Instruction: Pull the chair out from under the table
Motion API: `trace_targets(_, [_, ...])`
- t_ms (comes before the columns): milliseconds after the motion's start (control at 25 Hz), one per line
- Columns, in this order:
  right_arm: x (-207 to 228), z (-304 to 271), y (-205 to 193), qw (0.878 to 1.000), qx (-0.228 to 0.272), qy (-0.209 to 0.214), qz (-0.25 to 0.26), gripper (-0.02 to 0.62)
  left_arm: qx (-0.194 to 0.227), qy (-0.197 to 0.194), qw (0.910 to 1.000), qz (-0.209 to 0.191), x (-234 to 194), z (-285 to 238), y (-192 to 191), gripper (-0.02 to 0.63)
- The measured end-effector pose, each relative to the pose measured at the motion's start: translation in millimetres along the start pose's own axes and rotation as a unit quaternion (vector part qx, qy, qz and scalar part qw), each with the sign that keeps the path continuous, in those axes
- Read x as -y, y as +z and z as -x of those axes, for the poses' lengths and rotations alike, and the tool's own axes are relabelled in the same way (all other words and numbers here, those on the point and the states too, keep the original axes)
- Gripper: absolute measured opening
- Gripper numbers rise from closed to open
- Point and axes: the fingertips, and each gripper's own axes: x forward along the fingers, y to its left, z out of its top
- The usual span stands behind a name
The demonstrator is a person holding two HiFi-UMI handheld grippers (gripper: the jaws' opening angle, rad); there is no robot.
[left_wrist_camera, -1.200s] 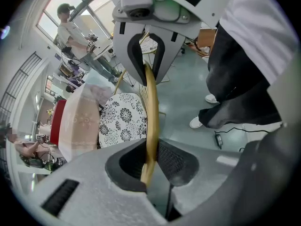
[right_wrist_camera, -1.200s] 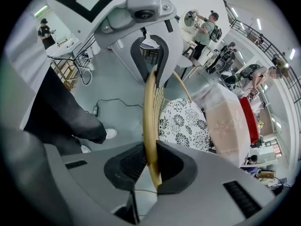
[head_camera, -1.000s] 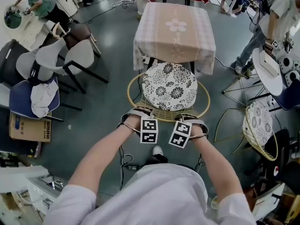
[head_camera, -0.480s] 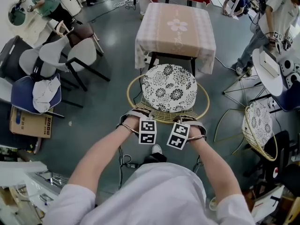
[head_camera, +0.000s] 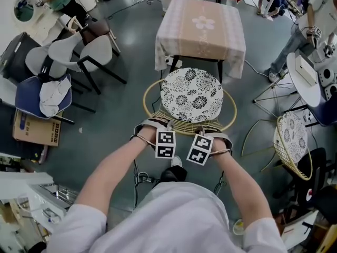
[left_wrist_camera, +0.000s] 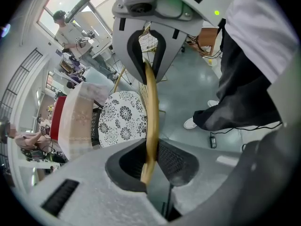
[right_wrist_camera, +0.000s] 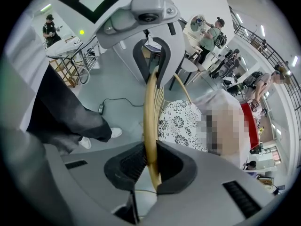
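Observation:
A rattan chair with a black-and-white floral cushion (head_camera: 191, 95) stands in front of a table (head_camera: 200, 28) draped in a pink checked cloth; the seat's far edge reaches the cloth's hem. My left gripper (head_camera: 158, 126) and right gripper (head_camera: 211, 133) both grip the chair's curved back rim (head_camera: 181, 129) on the side nearest me. In the left gripper view the yellow rim (left_wrist_camera: 151, 102) runs between the dark pads, and the left gripper (left_wrist_camera: 151, 161) is shut on it. In the right gripper view the rim (right_wrist_camera: 150, 102) sits likewise in the right gripper (right_wrist_camera: 151, 161).
Grey chairs (head_camera: 79, 57), a blue chair with a white cloth (head_camera: 42, 96) and a cardboard box (head_camera: 37, 130) stand at the left. A second rattan chair (head_camera: 292, 144) and a white round table (head_camera: 305, 80) are at the right. Cables (head_camera: 141, 179) lie by my feet. People work around the room's edges.
Both grippers have drawn back towards me with the rim held, and the chair has slid a little further out from the table.

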Motion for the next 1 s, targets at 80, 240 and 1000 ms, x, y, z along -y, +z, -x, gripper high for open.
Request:
trace_targets(80, [-5.0, 1.8, -0.4, 1.000, 0.001, 0.001, 0.003, 0.040, 0.000, -0.001, 1.0000, 0.000, 5.3, 2.0, 1.3, 0.063])
trace_targets(240, [-15.7, 5.4, -0.8, 1.000, 0.004, 0.001, 0.007, 0.040, -0.001, 0.000, 1.0000, 0.001, 16.0, 5.3, 3.6, 0.063])
trace_targets(1000, [-75.3, 23.6, 2.8, 1.000, 0.002, 0.000, 0.007, 0.040, -0.007, 0.002, 0.9999, -0.008, 72.0, 23.4, 10.2, 0.063])
